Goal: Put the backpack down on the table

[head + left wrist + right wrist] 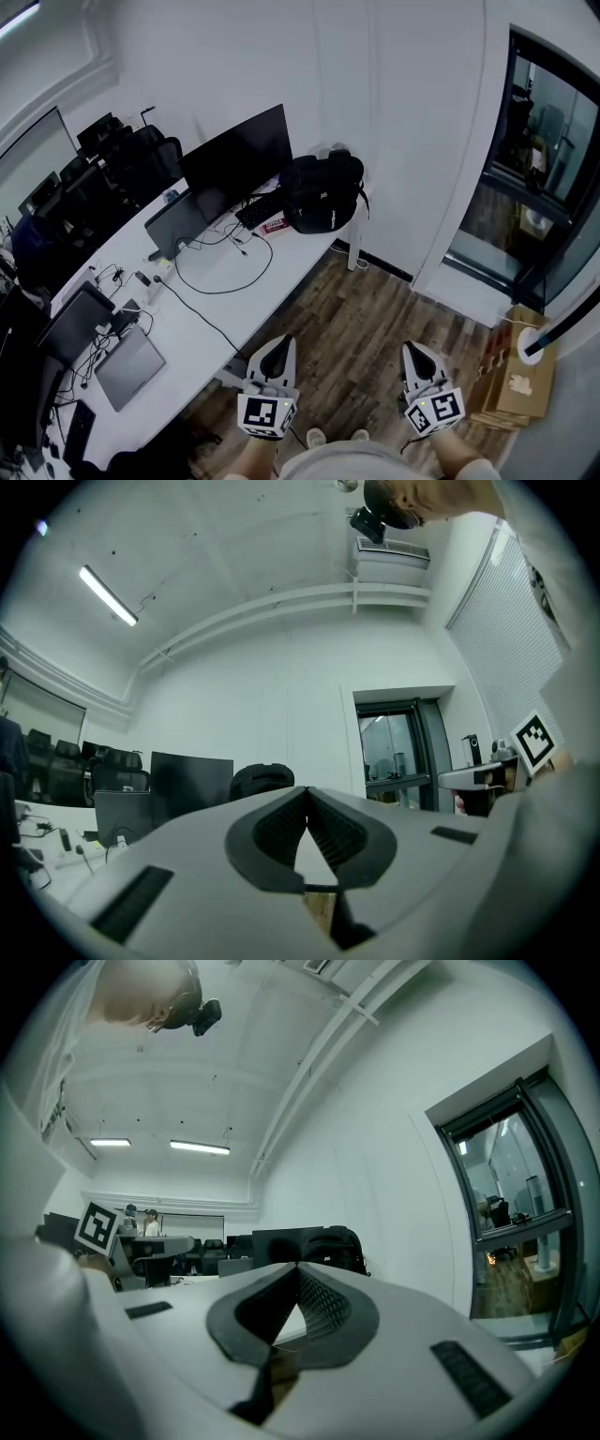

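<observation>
The left tool [278,343] and right tool [417,352] are held clenched and empty above the wooden floor [375,314]. A laptop [128,367] and looped cable [228,287] are spread along the surface [202,328]. The backpack [323,192] is found at its far end, beside the monitor [239,159], well apart from both tools.

The right gripper [298,1267] is seen with jaws closed tip to tip, nothing held. Beyond them, a black backpack [339,1247] is seen beside a dark monitor [281,1241].
</observation>
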Motion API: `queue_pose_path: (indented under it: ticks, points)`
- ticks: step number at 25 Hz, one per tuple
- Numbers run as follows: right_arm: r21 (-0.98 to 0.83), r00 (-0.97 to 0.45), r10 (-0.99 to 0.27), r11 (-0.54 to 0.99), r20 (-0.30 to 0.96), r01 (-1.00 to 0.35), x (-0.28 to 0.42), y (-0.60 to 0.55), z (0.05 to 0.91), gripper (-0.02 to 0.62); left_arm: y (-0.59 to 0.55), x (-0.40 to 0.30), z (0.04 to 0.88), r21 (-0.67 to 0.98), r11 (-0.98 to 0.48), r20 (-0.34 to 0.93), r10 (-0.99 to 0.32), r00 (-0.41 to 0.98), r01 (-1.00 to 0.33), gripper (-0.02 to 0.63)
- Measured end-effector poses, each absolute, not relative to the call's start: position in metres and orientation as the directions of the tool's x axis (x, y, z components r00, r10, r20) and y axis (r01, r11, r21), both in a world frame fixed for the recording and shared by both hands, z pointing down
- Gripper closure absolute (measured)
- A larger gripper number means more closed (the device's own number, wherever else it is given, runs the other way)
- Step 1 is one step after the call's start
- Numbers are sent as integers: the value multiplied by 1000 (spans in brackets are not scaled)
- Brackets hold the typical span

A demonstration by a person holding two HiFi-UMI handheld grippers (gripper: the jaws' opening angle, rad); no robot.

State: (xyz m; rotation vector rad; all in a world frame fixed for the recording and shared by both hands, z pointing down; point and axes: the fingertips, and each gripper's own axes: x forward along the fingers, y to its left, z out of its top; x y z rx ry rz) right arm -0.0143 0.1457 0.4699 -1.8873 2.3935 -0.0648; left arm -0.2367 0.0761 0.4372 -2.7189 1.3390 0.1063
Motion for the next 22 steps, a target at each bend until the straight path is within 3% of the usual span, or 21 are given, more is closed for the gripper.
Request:
queue_pose_path:
  ticks: [22]
  points:
    - [-105, -248, -968, 251, -42, -962, -3, 155, 474, 581, 84, -208, 444, -75, -630, -91, -767, 635, -773, 597]
